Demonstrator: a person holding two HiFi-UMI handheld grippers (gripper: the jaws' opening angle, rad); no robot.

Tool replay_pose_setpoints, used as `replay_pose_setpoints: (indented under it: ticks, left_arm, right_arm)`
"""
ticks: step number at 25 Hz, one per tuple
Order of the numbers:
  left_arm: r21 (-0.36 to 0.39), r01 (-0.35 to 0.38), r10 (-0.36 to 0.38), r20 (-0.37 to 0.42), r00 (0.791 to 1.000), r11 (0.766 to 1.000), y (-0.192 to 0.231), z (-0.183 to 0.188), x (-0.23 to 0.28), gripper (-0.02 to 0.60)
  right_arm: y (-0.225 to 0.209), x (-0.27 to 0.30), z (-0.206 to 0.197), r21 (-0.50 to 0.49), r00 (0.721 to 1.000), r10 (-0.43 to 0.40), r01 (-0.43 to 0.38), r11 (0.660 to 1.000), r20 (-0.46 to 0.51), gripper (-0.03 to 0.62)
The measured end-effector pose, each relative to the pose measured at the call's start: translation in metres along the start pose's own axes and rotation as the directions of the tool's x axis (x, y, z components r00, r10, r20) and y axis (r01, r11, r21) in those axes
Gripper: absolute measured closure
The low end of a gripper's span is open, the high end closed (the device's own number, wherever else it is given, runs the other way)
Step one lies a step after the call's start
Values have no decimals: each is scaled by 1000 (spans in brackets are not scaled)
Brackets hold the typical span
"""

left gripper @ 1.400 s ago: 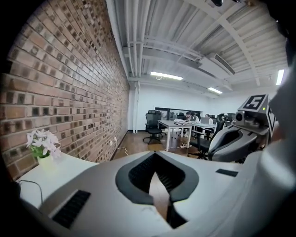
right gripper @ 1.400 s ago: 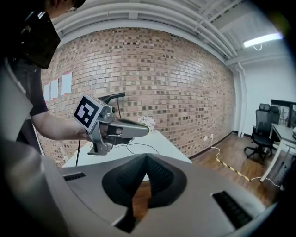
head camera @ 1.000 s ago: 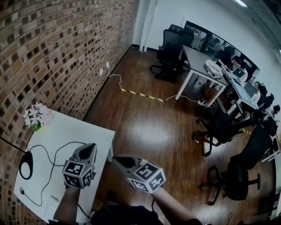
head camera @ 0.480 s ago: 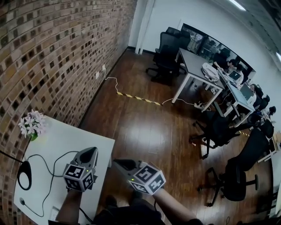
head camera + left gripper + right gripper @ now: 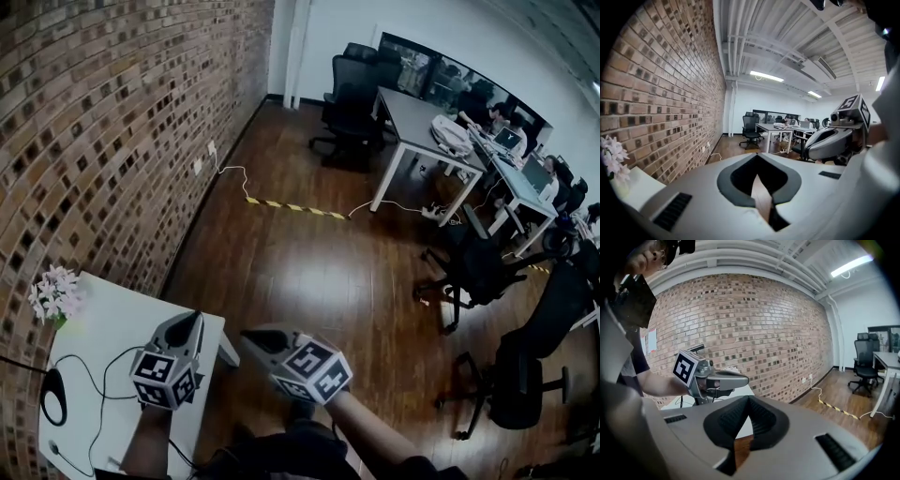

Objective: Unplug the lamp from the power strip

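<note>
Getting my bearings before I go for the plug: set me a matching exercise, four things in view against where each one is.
Things:
1. flowers
2. black cable
3. striped tape
4. right gripper

Places:
A. looped on the white table
B. table corner beside the brick wall
C. on the wood floor, toward the far desk
D. in the air over the floor, just off the table's edge

Pairs: 1-B, 2-A, 3-C, 4-D

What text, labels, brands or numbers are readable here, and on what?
No readable text in any view.
Left gripper and right gripper: square code markers only, no letters.
Sheet on brick wall: too blurred to read.
</note>
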State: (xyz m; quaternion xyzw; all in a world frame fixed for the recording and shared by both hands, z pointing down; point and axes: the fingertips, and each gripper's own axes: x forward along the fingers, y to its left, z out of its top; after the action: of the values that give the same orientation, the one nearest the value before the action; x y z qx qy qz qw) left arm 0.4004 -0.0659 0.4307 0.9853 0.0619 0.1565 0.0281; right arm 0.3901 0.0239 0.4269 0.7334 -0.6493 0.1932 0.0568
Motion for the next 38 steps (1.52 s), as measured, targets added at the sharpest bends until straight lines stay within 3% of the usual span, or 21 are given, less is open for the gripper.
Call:
replay_pose_setpoints:
  ticks: [7,17,27,32,38]
  left_arm:
    - [-18,-47,47,-14,999,999,-32,25,64,577]
    - [-11,-91,91,-37,995,996,-62,52,136,577]
    - [44,-135,138,-48,989,990,-57,64,156,577]
    - [-39,-139,138,-40,990,989,-36,62,172,577]
    - [-61,-115,114,-21,993,991,-2,62,205,577]
  right_arm:
    - [-81,-37,6,48,999,28,-30,998,38,599]
    - [-158,-73,9,85,996,66,-72,994,65,599]
    - [-174,-65,28,31,987,133,-136,990,87,599]
    - [-184,-46,31,28,989,135,-137,990,67,599]
    - [-207,-9,39,7,993,117,-117,993,5,599]
